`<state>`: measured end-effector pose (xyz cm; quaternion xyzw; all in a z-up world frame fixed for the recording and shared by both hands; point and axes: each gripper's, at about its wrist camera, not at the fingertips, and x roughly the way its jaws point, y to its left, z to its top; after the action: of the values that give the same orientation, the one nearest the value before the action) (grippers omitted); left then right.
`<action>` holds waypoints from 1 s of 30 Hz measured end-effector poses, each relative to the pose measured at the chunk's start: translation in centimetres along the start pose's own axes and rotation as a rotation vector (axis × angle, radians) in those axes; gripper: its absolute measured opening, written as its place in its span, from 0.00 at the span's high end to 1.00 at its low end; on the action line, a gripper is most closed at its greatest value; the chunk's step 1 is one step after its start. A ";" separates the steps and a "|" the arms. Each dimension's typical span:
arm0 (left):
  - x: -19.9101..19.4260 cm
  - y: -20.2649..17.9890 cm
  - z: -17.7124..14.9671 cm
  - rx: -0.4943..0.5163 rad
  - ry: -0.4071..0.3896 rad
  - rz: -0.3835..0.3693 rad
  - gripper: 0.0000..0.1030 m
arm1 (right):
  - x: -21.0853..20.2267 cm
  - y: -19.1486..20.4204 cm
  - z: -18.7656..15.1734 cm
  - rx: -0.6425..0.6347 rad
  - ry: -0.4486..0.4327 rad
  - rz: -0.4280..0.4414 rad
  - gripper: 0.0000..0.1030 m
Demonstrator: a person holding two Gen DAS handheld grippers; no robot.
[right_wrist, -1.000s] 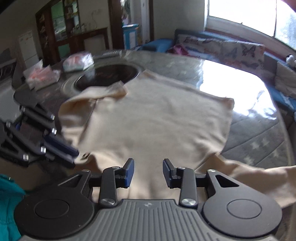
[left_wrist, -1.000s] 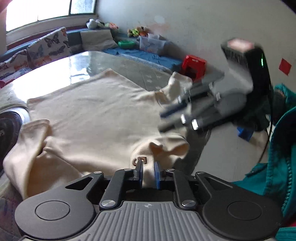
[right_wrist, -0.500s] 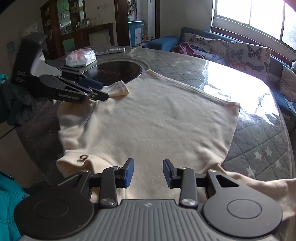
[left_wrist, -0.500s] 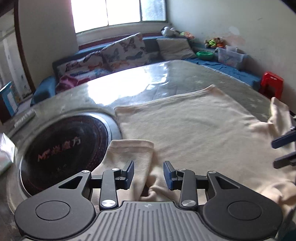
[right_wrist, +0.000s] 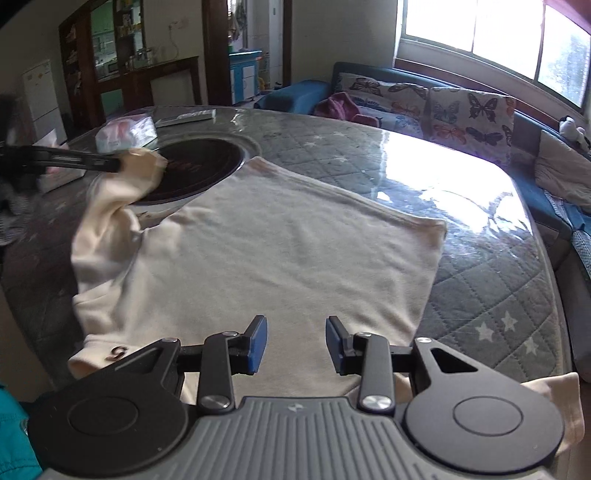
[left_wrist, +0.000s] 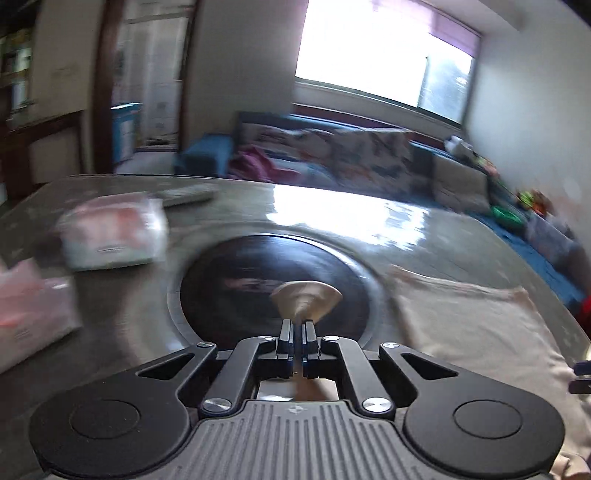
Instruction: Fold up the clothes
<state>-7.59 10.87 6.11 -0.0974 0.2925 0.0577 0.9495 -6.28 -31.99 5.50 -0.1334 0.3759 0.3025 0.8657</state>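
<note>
Over the hob (right_wrist: 192,166), left gripper (left_wrist: 298,328) pinches sleeve (right_wrist: 142,164); right gripper (right_wrist: 295,341) open above shirt (right_wrist: 277,258). Carry sleeve across flat, avoid bunching.

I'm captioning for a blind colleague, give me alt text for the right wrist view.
Open right tongs hover over a cream sweatshirt spread on a quilted table. At far left, the left tongs lift its sleeve cuff above a round black cooktop.

Tissue pack (right_wrist: 125,132), butterfly cushions (right_wrist: 469,110), window (right_wrist: 491,33)
</note>
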 end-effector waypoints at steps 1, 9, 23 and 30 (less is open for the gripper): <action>-0.6 1.2 -0.4 -0.020 0.000 0.033 0.96 | 0.2 -0.3 0.1 0.008 0.000 -0.005 0.66; -1.3 5.9 -2.8 -0.044 0.096 0.237 0.91 | 1.8 -2.5 0.6 0.087 0.010 -0.032 0.66; 8.7 -10.2 1.7 0.186 0.142 -0.148 0.73 | 6.1 -8.9 4.5 0.214 -0.014 -0.137 0.67; 14.8 -13.9 2.5 0.266 0.177 -0.090 0.72 | 9.3 -11.9 5.8 0.262 0.004 -0.160 0.69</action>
<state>8.29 -1.32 1.85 0.0116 0.3756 -0.0332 0.9261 9.44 -34.64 2.70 -0.0494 0.4021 0.1808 0.8962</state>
